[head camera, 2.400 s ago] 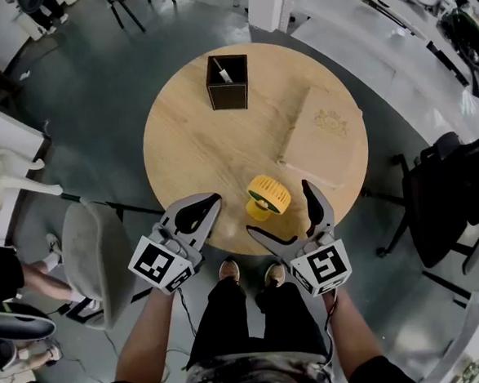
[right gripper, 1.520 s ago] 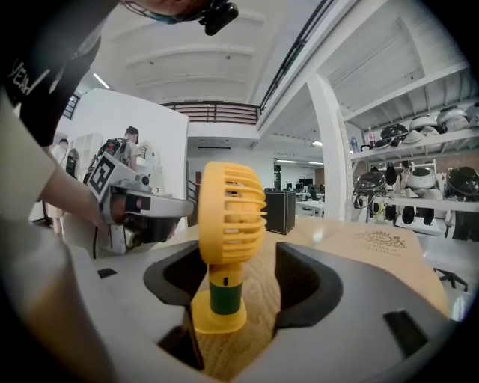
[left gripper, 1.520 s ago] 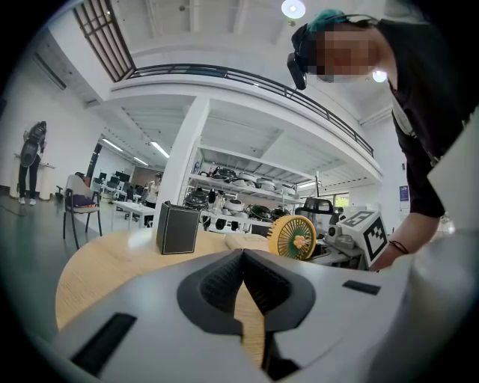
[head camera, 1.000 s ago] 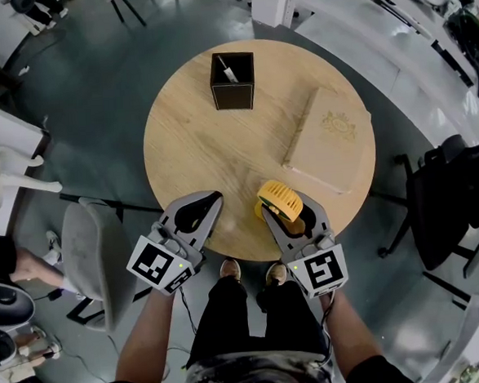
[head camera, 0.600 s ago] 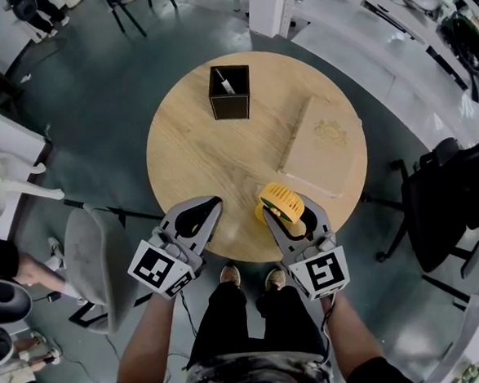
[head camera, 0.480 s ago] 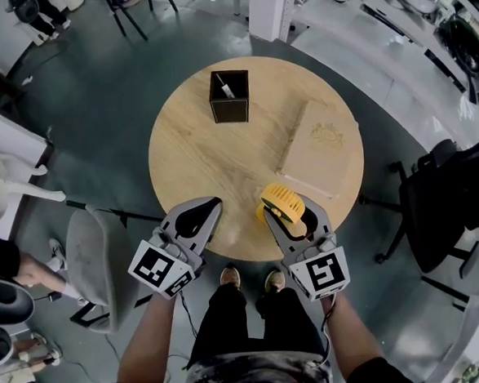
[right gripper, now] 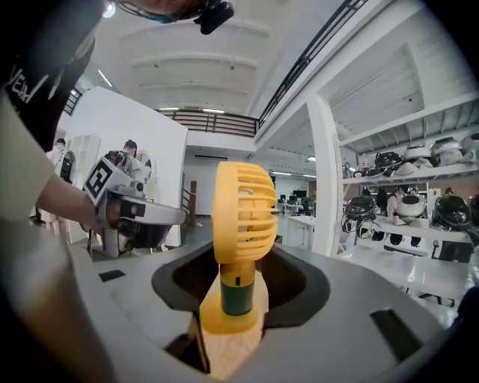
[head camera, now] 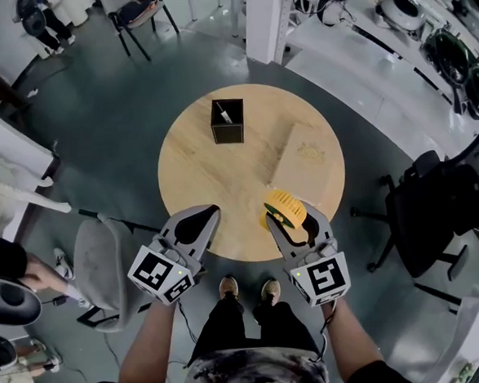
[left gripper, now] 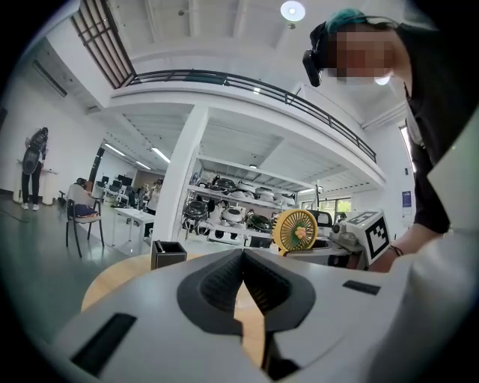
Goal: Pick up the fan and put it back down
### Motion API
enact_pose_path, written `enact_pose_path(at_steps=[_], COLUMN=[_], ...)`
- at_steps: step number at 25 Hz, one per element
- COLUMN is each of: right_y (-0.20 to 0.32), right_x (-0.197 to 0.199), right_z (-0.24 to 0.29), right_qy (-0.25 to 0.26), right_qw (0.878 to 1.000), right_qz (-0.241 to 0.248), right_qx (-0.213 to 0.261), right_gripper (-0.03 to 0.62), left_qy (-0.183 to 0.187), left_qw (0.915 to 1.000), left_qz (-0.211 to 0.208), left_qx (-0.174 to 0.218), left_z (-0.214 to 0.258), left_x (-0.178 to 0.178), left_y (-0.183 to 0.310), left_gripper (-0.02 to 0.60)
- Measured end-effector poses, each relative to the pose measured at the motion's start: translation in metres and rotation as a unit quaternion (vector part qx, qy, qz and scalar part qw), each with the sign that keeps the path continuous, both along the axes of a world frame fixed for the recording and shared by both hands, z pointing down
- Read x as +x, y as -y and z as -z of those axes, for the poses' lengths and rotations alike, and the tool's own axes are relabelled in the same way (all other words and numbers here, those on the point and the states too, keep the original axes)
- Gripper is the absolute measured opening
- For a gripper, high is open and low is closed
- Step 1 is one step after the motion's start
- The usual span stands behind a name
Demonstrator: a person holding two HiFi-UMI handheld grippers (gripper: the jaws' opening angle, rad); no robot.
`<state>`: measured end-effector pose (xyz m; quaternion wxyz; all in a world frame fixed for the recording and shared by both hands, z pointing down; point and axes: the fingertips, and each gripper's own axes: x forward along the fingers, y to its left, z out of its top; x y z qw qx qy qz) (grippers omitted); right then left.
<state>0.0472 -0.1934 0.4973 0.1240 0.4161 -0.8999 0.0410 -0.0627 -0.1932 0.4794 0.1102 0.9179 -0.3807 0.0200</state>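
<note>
right claw (head camera: 291,222): is clamping the fan (head camera: 284,209) low on its stem, jaws standing narrow, pads pressing on both sides.
fan: is standing upright in the right claw, with the yellow grille head on top, a dark green collar (right gripper: 236,297) under it and a round yellow foot at the bottom. In the head view it is sitting over the near edge of the tabletop (head camera: 214,176). Cannot tell whether the foot is touching the wood.
left claw (head camera: 211,211): is carrying nothing, jaws together, tips meeting. It is hovering just left of the right claw, over the near-left part of the tabletop, apart from the fan.
tabletop: round, light wood, is carrying 2 other things.
black box (head camera: 227,122): square and open-topped, is standing at the far side with a thin pale item leaning inside.
wooden case (head camera: 307,159): flat and light, is lying on the right half beyond the fan, not touching it.
person: is standing at the near rim with both forearms reaching forward, shoes (head camera: 227,288) showing below the claws.
grey chair (head camera: 97,262): is sitting on the floor left of the tabletop.
black chair (head camera: 425,206): is sitting to the right, apart from the tabletop.
shelving (left gripper: 232,213): is showing behind the tabletop in the left gripper view, loaded with gear too small to identify.
</note>
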Motion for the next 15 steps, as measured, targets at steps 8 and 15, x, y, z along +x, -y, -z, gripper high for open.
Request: enact_pose_path(at_steps=[8,15], right_y=[-0.008,-0.020], right_x=[0.008,0.010], right_z=[0.085,0.157], right_qy=[0.005,0.009], right_qw=[1.000,0.999], right_qz=[-0.012,-0.026], right_qx=[0.011,0.021], right_gripper=[0.183,0.183], left_qy=[-0.003,-0.033], left_qw=[1.0000,0.9993], left_qz=[-0.001,-0.014], left_qx=[-0.001,-0.006], left_z=[0.078,0.141], left_x=[0.007,0.016], left_y=[-0.011,-0.028], left_gripper=[0.015,0.017])
